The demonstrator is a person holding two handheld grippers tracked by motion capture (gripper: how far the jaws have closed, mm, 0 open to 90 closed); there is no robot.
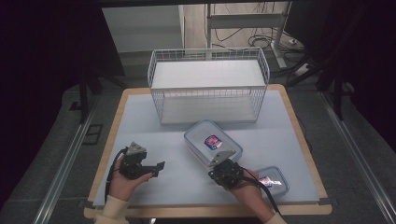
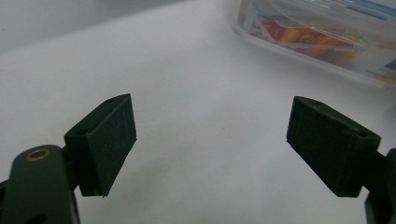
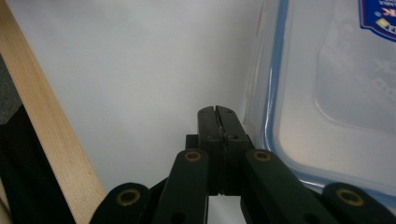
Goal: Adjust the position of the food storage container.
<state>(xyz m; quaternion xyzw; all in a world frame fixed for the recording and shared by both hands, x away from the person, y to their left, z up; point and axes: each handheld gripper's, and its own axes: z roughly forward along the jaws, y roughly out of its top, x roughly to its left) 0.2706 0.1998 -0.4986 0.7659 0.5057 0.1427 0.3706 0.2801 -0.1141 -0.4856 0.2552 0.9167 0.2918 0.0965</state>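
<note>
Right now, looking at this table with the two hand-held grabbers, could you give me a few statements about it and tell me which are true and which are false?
1. The left gripper has its jaws spread apart with nothing between them. True.
2. The right gripper is clamped around the large container. False: its jaws are shut on nothing, beside the container's edge.
3. The wire basket is full of boxes. False: no boxes are in it.
4. A small container lies near the right hand. True.
5. The large container sits inside the basket. False: it lies on the mat in front of the basket.
</note>
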